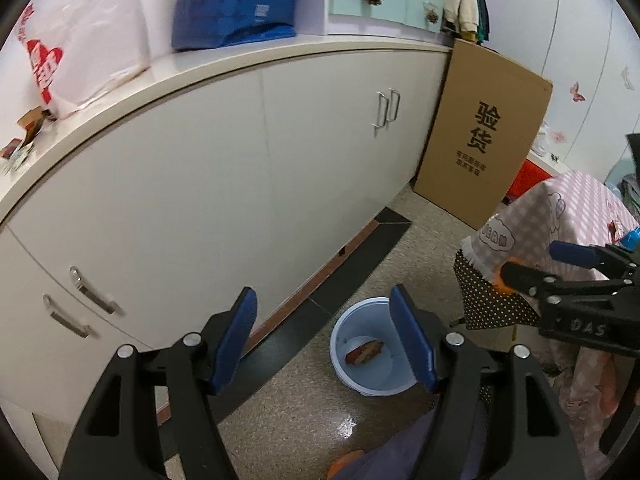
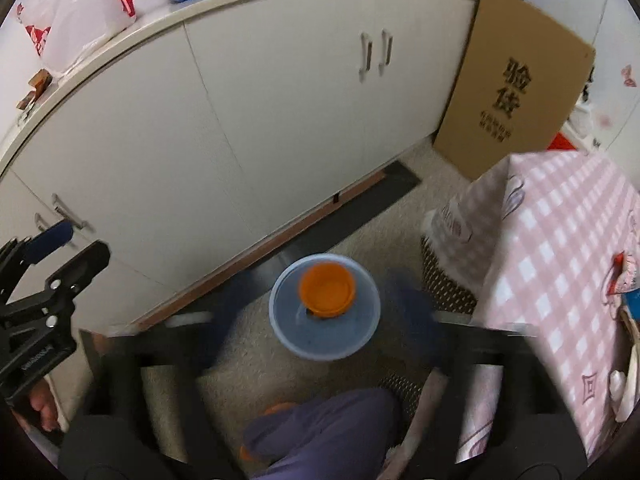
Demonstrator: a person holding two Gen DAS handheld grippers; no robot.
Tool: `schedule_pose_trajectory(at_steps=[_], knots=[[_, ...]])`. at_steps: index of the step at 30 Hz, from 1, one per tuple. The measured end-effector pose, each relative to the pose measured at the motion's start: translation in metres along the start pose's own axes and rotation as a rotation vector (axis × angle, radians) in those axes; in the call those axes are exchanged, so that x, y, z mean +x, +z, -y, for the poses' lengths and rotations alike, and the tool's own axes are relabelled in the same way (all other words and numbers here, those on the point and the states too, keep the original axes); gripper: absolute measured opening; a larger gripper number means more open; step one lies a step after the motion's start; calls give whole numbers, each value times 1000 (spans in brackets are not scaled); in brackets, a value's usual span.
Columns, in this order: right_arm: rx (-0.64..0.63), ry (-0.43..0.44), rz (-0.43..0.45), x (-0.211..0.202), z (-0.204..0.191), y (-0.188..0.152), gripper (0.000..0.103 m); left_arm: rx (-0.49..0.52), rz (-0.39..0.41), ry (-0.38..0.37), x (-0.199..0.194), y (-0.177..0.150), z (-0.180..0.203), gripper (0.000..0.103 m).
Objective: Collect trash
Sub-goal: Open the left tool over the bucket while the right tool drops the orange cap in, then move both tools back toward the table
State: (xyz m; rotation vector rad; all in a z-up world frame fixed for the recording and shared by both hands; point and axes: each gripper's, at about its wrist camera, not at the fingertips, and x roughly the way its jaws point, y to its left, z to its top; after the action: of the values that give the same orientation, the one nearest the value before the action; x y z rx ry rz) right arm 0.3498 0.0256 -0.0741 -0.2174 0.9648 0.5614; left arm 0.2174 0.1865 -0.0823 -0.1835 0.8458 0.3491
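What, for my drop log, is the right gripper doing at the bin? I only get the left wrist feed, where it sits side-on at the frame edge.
Observer: In the right wrist view, an orange cup lines up with the opening of the blue bin, directly ahead of the right gripper.
Operator: Is it gripped?
Observer: No. The blurred fingers are spread wide either side, clear of the cup. I cannot tell whether it is falling or has landed.
Operator: Anything left on the table?
Observer: A red and white packet lies on the pink checked tablecloth, near that view's right edge.
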Motion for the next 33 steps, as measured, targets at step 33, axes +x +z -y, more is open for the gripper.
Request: schedule_pose_trajectory(at_steps=[33], knots=[[93,103,124,-99,12,-39,76,98,161,23,-90,-2,49,67]])
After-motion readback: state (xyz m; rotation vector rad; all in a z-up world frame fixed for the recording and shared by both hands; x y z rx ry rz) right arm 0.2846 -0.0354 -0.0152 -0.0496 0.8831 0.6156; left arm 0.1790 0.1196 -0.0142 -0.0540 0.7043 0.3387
